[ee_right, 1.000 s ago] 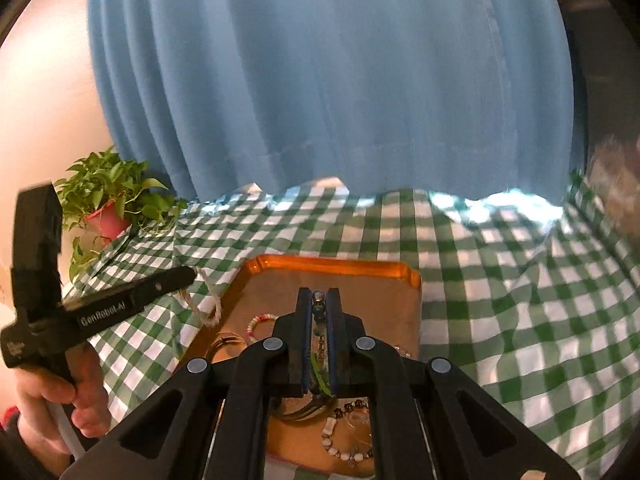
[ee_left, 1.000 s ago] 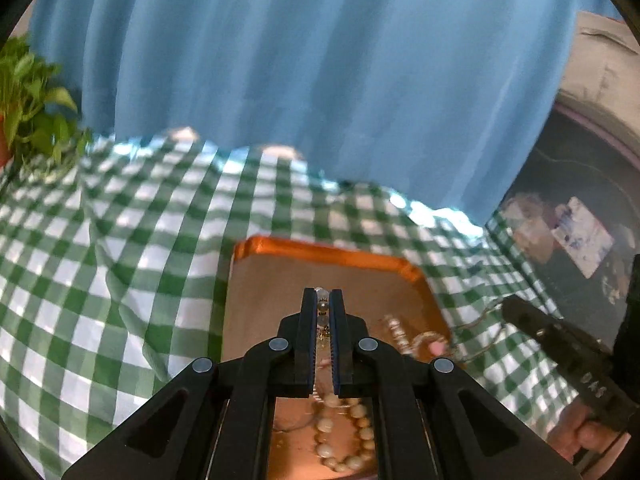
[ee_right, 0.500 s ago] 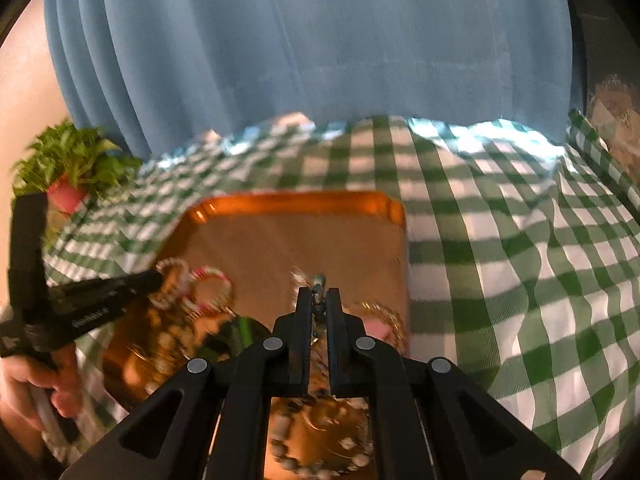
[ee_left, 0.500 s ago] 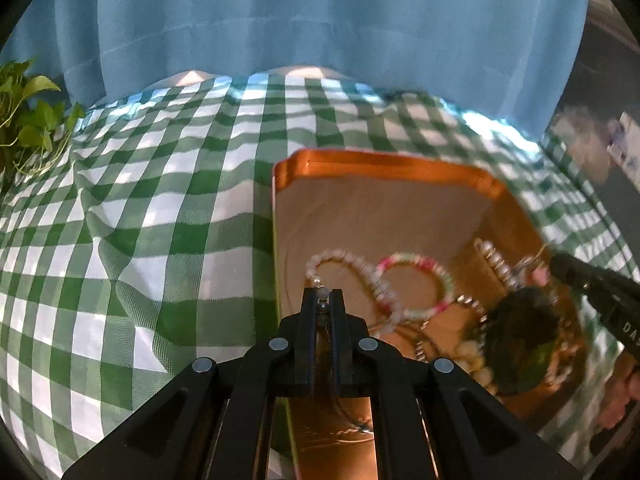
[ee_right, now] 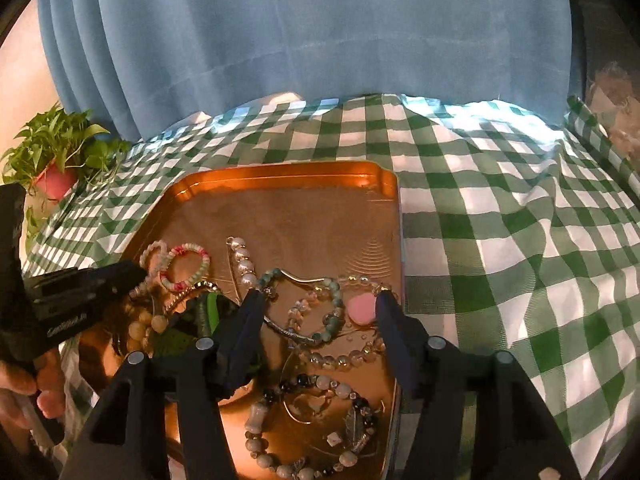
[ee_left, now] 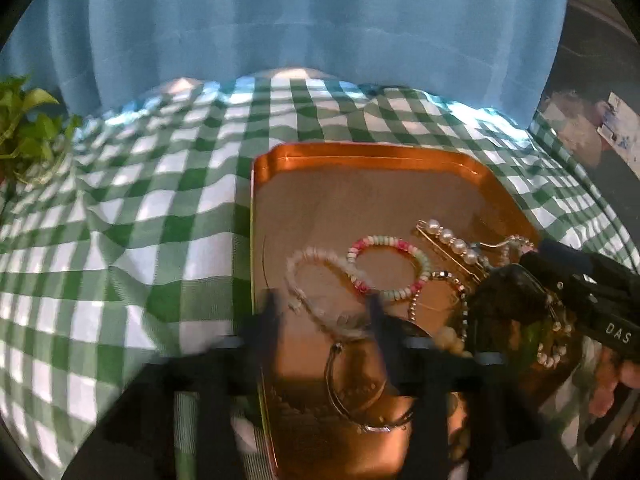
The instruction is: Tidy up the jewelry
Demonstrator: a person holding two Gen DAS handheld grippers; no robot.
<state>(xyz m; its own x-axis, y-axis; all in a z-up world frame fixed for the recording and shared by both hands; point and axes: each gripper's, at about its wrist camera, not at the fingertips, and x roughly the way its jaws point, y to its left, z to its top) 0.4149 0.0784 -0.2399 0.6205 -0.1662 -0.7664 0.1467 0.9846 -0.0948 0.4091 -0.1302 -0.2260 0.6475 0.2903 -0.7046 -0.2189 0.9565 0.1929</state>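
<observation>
Open right hand-held gripper [ee_right: 320,300] above jewelry [ee_right: 316,312], copper tray [ee_right: 288,176]

My left black two-finger gripper [ee_left: 324,312] hangs low with its jaws spread wide apart, the finger outlines smeared with blur in the left wrist view. My right black two-finger gripper [ee_right: 320,304] is likewise spread, both dark fingers sharp and angled outward, nothing between them. My bare left hand [ee_right: 24,392] wraps the handle at the edge of the right wrist view; my right hand's fingers [ee_left: 612,380] curl under the other handle.
</observation>
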